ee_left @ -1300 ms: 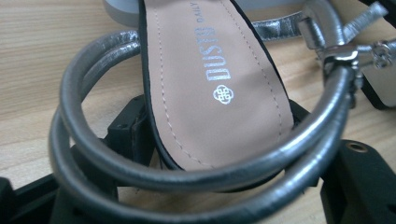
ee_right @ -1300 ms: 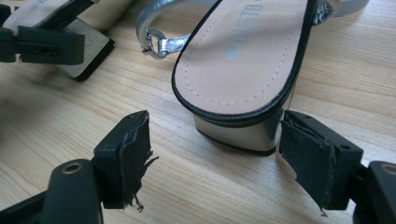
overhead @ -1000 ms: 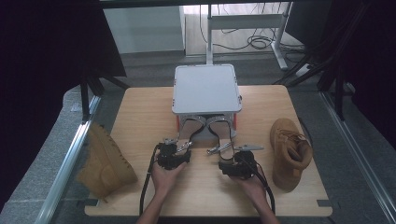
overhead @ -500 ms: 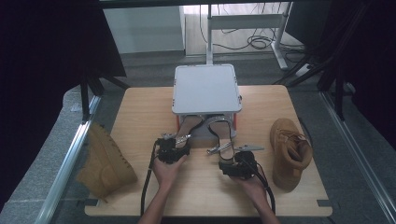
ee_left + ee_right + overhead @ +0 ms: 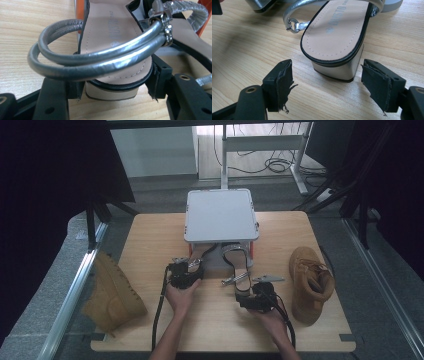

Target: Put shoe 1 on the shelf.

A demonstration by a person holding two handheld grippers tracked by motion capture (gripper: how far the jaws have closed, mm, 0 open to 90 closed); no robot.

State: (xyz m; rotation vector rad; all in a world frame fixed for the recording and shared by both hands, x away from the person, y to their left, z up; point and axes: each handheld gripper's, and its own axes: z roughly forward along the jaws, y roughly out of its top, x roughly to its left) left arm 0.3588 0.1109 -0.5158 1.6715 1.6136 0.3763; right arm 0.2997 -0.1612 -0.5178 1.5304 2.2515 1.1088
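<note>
Fingers [image 5: 156,75] of the left gripper [image 5: 110,85] clamp the heel of the left sandal [image 5: 112,37], at 11 o'clock from the right gripper [image 5: 325,82], whose jaws stand wide, untouching, flanking the right sandal [image 5: 337,40] heel, at 12 o'clock.

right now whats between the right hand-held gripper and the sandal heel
Nothing but bare wooden table; in the right gripper view the right hand-held gripper stands open just short of the sandal heel.

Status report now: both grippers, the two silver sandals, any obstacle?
Left gripper clamps left sandal heel. Right gripper open, right sandal heel just ahead, untouched. No obstacle.
</note>
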